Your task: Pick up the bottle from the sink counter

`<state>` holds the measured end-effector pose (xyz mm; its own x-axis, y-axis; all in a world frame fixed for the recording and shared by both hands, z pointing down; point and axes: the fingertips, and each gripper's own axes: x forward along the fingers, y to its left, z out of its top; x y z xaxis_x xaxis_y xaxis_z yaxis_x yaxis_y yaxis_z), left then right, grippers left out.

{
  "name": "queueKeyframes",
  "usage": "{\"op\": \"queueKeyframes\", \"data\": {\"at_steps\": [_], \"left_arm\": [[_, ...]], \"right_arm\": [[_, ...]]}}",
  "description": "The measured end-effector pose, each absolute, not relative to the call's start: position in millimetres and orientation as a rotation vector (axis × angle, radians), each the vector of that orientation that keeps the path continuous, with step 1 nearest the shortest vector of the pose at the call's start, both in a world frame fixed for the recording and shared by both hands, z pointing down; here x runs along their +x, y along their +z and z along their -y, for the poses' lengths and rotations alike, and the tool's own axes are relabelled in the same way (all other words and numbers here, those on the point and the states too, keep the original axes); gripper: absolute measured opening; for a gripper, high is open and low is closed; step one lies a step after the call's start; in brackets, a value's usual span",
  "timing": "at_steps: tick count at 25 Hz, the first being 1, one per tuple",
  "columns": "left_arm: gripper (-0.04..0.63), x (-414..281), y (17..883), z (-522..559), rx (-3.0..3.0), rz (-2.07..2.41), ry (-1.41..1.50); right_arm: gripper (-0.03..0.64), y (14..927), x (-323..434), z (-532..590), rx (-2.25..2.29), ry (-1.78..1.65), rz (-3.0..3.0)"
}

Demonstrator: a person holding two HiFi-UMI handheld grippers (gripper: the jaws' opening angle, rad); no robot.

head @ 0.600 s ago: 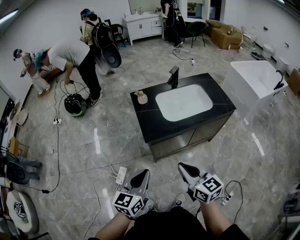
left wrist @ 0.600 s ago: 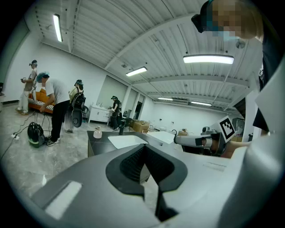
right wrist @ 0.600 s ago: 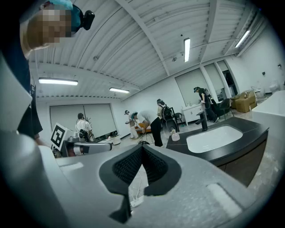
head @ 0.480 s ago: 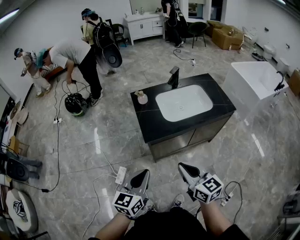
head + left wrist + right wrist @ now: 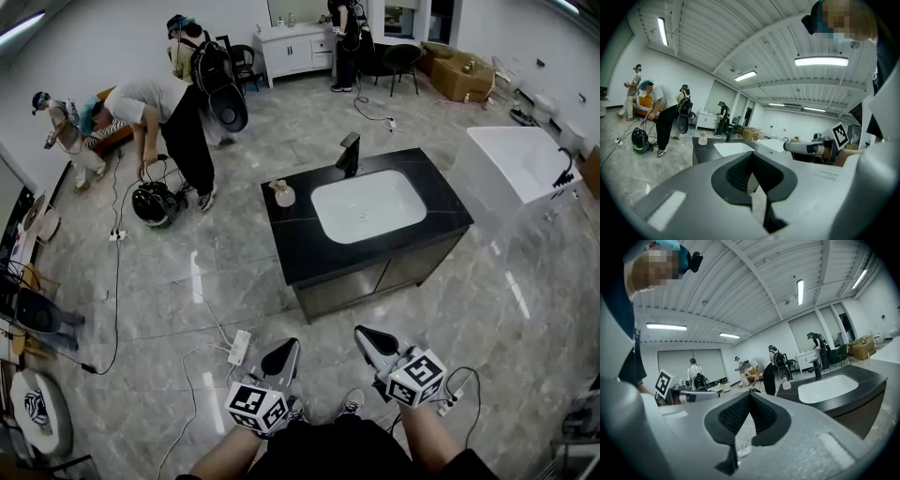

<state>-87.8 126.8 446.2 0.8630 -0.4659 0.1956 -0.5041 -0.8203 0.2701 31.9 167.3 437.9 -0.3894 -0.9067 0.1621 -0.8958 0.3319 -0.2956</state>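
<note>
A small pale bottle [image 5: 283, 194] stands on the far left corner of the black sink counter [image 5: 300, 248], left of the white basin [image 5: 367, 204] and the black faucet [image 5: 348, 153]. My two grippers hang low over the floor, well short of the counter. The left gripper [image 5: 281, 358] and the right gripper [image 5: 373, 340] are both shut, with nothing between their jaws. The left gripper view shows the bottle [image 5: 702, 138] far off on the counter. In the right gripper view the bottle [image 5: 786, 385] stands left of the basin [image 5: 827, 387].
A power strip [image 5: 241, 347] and cables lie on the floor just left of my left gripper. Several people stand and bend at the back left by a black machine [image 5: 152, 206]. A white tub [image 5: 511, 161] stands right of the counter, a white cabinet [image 5: 300, 45] at the back.
The head view has shifted slightly, and the people at the back have moved a little. Both grippers stay shut in nearly the same place.
</note>
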Motion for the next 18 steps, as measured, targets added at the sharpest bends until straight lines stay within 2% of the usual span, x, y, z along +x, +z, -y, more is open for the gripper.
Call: {"op": "queueKeyframes", "data": {"at_steps": [18], "left_arm": [[0.003,-37,450,-144,2.703,0.779,0.162]], "right_arm": [[0.001,442,86,-183,-1.667,-0.550,-2.576]]}}
